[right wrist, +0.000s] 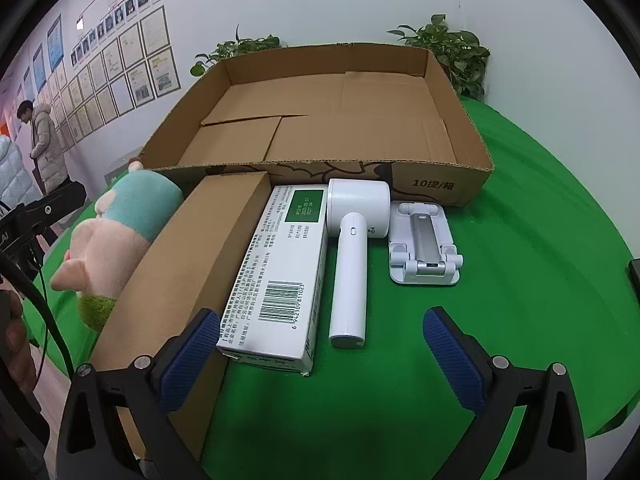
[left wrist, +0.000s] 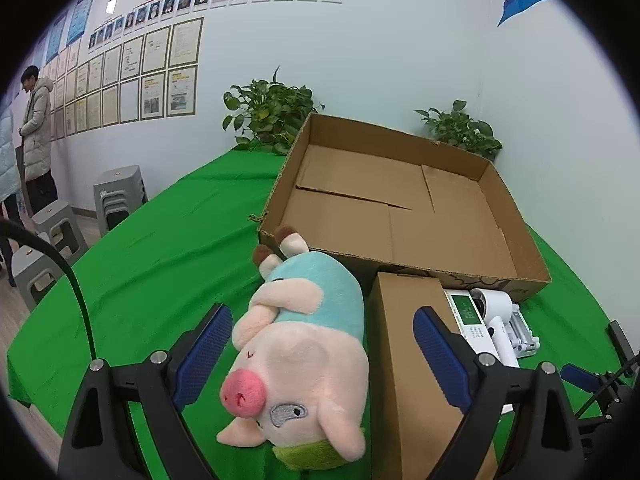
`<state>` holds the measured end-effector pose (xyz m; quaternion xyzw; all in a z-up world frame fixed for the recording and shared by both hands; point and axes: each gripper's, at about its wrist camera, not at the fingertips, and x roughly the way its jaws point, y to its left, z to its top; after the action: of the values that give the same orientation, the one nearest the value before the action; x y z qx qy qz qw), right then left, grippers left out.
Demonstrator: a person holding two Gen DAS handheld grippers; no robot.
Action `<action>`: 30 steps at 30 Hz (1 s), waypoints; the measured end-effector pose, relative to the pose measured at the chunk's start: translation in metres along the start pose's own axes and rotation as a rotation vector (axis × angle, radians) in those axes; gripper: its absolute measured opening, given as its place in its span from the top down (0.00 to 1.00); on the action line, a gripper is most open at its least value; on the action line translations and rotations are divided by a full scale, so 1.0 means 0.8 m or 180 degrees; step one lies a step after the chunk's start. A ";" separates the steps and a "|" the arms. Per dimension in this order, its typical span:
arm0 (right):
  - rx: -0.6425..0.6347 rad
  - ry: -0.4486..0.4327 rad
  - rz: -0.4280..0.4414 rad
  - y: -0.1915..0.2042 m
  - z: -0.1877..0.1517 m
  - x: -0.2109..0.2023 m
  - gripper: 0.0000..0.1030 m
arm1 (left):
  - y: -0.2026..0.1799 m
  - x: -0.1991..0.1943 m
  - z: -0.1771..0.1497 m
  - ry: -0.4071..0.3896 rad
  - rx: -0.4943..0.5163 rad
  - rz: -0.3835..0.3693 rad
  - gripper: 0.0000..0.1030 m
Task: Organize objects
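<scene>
Five items sit before an empty cardboard tray (left wrist: 404, 204). Left wrist view: the left gripper (left wrist: 322, 354), jaws spread wide, straddles the plush pig (left wrist: 304, 344); soft and light, best squeezed across its belly. Right wrist view: the right gripper (right wrist: 320, 354) gapes empty near the white handheld fan (right wrist: 352, 240), rigid, likely slippery; grip its handle.

The right tongs (right wrist: 318, 354) gape wide above the green tabletop (right wrist: 540, 280), holding nothing. Ahead in a row lie a plush pig (right wrist: 120, 232), a brown box (right wrist: 192, 264), a white carton (right wrist: 280, 276), a white handheld device (right wrist: 352, 248) and a phone stand (right wrist: 424, 248), all before a shallow cardboard tray (right wrist: 440, 184).
</scene>
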<state>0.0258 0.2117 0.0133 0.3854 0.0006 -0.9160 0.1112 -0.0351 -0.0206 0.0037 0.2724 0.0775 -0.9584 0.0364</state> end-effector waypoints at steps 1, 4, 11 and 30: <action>0.0017 0.0020 0.0001 -0.001 0.000 0.001 0.01 | 0.000 0.002 0.001 0.0020 0.0002 -0.0037 0.10; 0.0054 0.0085 0.0030 -0.002 -0.001 0.003 0.01 | -0.001 0.005 0.001 0.0067 0.0016 -0.0045 0.10; 0.0038 0.0071 0.0000 0.001 0.006 0.000 0.01 | 0.005 0.008 -0.002 0.0232 0.0000 -0.0053 0.10; -0.0031 0.0058 -0.0051 0.016 -0.002 -0.010 0.01 | 0.005 0.008 -0.012 0.0316 0.0090 -0.0234 0.10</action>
<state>0.0348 0.2009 0.0186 0.3932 0.0092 -0.9133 0.1057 -0.0351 -0.0233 -0.0080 0.3171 0.0756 -0.9454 -0.0067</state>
